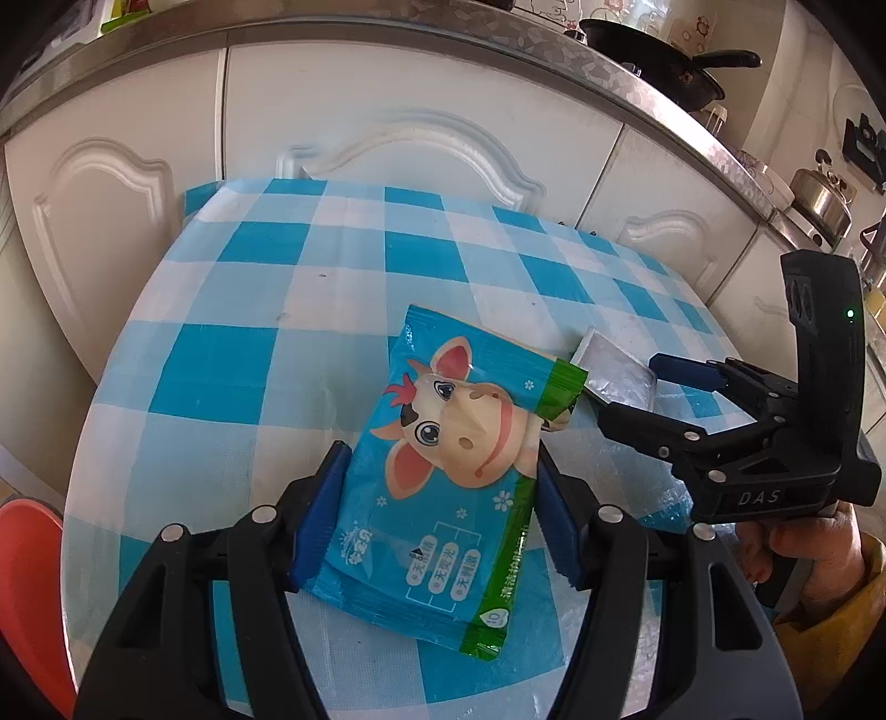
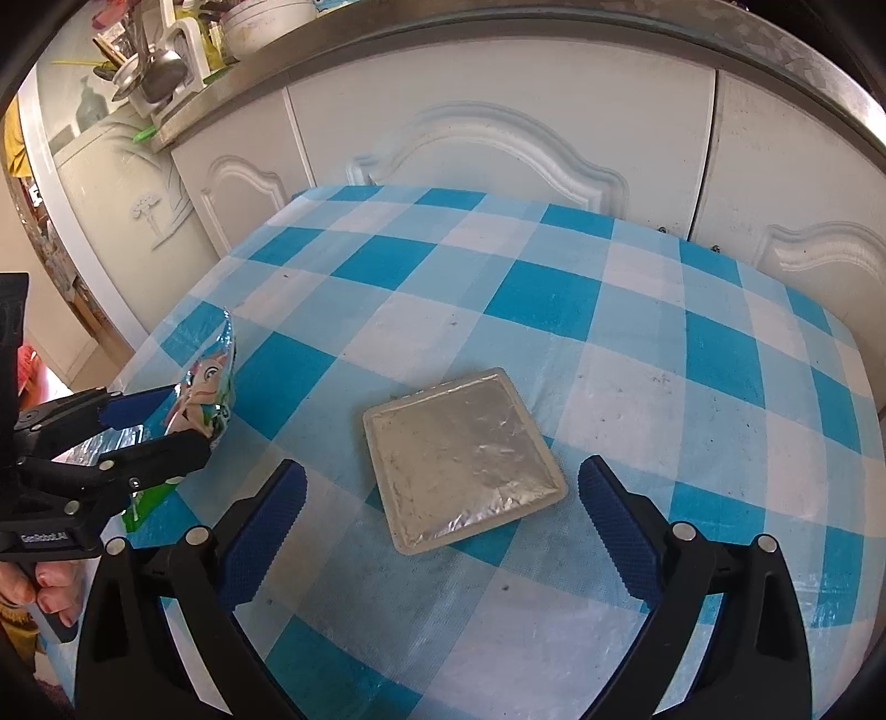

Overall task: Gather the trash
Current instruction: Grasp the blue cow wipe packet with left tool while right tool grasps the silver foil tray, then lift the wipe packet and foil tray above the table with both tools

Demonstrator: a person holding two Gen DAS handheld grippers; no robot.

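A blue and green wipes packet (image 1: 443,531) printed with a cartoon cow sits between the blue pads of my left gripper (image 1: 441,455), which is shut on it. In the right wrist view the same packet (image 2: 213,382) hangs in that left gripper (image 2: 185,418), raised above the left part of the table. A square silver foil pouch (image 2: 462,459) lies flat on the checked tablecloth (image 2: 664,360). My right gripper (image 2: 443,468) is open, its pads wide on either side of the pouch and not touching it. The left wrist view shows the right gripper (image 1: 631,387) over the foil pouch (image 1: 609,365).
The table (image 1: 249,360) with its blue and white cloth stands against white cabinet doors (image 1: 387,111). A black pan (image 1: 653,50) and a steel kettle (image 1: 819,199) stand on the counter above. A red seat (image 1: 27,581) is at the lower left. A hand (image 1: 803,548) holds the right gripper.
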